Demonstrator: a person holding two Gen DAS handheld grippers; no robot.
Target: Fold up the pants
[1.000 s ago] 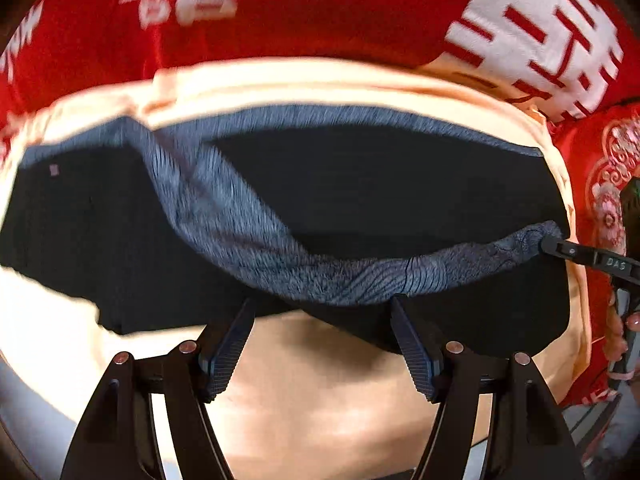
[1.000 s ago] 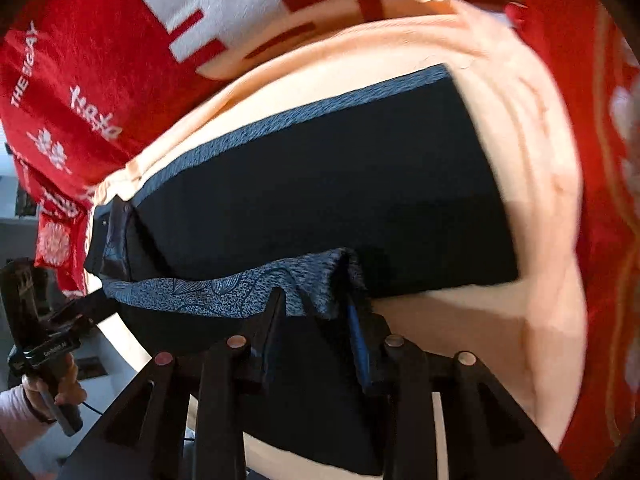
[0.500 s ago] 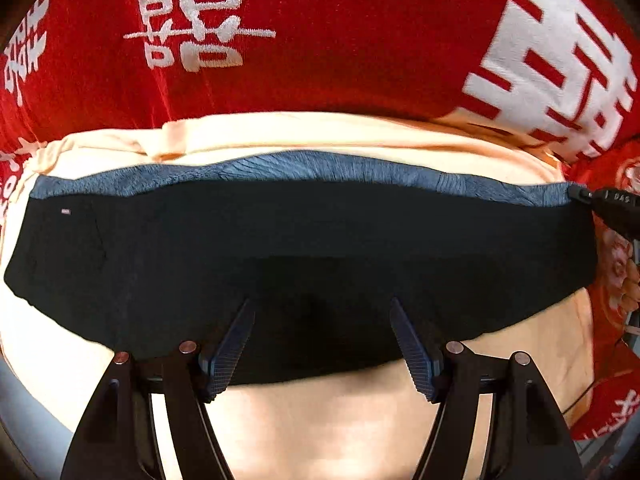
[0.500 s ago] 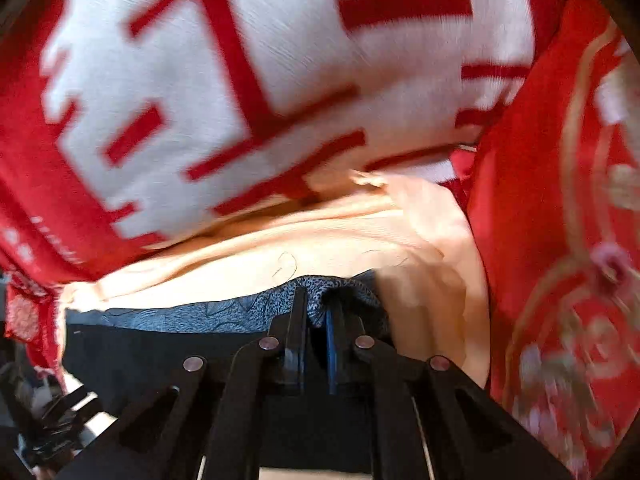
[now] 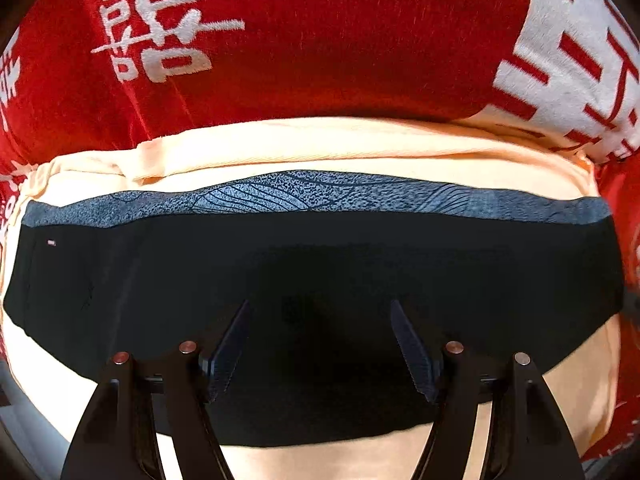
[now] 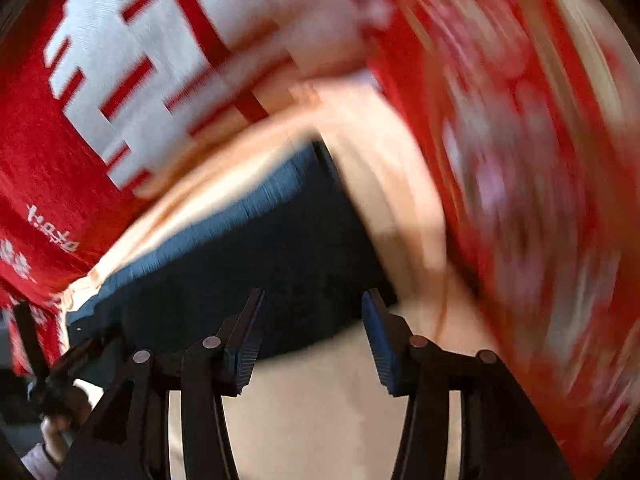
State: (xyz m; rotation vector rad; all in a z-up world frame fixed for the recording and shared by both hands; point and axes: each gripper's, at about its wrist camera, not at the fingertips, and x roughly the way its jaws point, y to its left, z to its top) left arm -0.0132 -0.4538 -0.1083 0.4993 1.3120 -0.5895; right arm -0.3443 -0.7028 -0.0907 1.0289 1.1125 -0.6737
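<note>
1 pants [image 5: 320, 280], 2 grippers, jaws apart

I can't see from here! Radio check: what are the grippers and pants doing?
Left hand-held gripper open over pants. Right hand-held gripper open, empty. Pants folded flat on peach cloth. Nothing blocking.

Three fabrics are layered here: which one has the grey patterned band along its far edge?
The black pants. Their far edge carries the grey wave-patterned band; the peach cloth beneath is plain, and the red blanket bears white characters.
</note>
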